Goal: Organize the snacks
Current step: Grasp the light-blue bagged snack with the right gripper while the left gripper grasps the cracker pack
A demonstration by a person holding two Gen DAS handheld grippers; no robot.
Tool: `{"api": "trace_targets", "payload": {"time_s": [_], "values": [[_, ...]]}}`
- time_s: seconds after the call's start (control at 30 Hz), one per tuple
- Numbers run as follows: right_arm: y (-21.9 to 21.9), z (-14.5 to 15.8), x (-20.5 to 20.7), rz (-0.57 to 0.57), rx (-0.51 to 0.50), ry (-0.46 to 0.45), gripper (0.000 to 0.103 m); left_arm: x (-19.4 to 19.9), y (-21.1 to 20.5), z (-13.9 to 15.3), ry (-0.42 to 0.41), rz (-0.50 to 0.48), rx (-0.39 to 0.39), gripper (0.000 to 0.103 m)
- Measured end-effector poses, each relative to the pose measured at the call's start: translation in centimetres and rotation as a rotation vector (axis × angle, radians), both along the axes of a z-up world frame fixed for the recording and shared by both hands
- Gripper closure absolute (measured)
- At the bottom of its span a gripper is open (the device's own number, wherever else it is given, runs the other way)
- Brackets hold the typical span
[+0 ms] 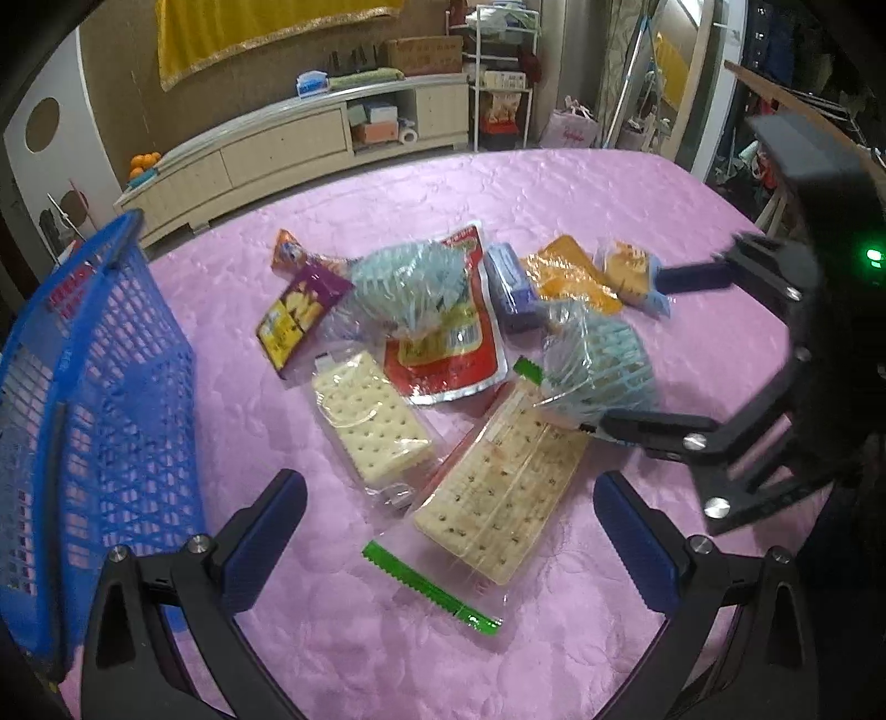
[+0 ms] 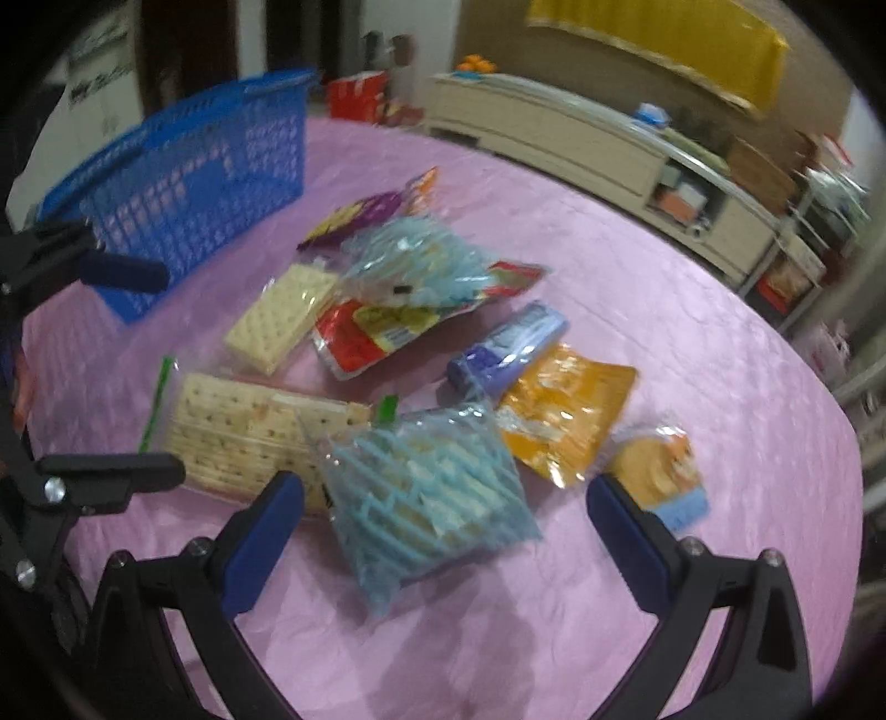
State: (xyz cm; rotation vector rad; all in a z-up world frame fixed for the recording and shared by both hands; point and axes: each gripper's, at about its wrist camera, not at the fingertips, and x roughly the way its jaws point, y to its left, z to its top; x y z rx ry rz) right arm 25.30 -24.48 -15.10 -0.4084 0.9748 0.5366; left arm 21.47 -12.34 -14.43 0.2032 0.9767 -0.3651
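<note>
From my station I see a pink quilted tablecloth (image 1: 554, 199) spread over the work surface, and beyond it a long cream low cabinet (image 1: 288, 149) against the wall, with small oranges (image 1: 145, 162) at its left end and a brown cardboard box (image 1: 423, 54) on top. A yellow gold-trimmed cloth (image 1: 243, 33) hangs above it, and a white wire shelf rack (image 1: 501, 77) stands just beside its right end.

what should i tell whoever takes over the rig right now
Left gripper: open, empty, over the long cracker pack.
Right gripper: open, empty, around the near blue mesh bag, not closed.
Basket: on the left side of the table; nothing seen in it.
Done: no snack packed.
Left: all snacks, including the square cracker pack, red pouch and orange pouch.
</note>
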Motion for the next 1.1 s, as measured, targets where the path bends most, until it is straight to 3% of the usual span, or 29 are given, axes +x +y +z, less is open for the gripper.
{"api": "trace_targets", "payload": {"time_s": [0.17,0.27,0.4,0.53,0.67,0.93,0.97,1.03,1.1], "values": [[-0.1,-1.4,1.4,0.038,0.054,0.043,0.001,0.6,-0.1,-1.5,0.020,-0.008,0.024,0.000],[-0.4,-1.6,1.5,0.072,0.098,0.073,0.021,0.8,0.0,-1.8,0.023,-0.016,0.023,0.000],[-1.2,-0.7,1.0,0.038,0.104,0.051,0.033,0.9,0.3,-2.3,0.025,-0.025,0.011,0.000],[-3.1,0.8,0.3,-0.071,0.159,0.054,0.034,1.2,-0.2,-2.0,0.008,-0.083,0.028,0.000],[-4.0,1.3,-1.2,-0.157,0.140,0.063,0.034,1.3,-1.3,-2.3,0.004,-0.148,0.070,0.000],[-5.1,1.9,-2.6,-0.180,0.127,0.040,0.034,2.4,-3.2,-4.5,0.050,-0.209,0.141,0.001],[-5.4,1.9,-2.8,-0.181,0.133,0.041,0.034,2.4,-3.3,-4.7,0.065,-0.207,0.140,0.002],[-5.9,1.9,-2.8,-0.181,0.132,0.050,0.034,3.2,-3.4,-5.3,0.111,-0.188,0.129,0.020],[-6.1,1.8,-3.1,-0.172,0.138,0.054,0.034,3.5,-3.9,-5.7,0.116,-0.161,0.149,0.025]]}}
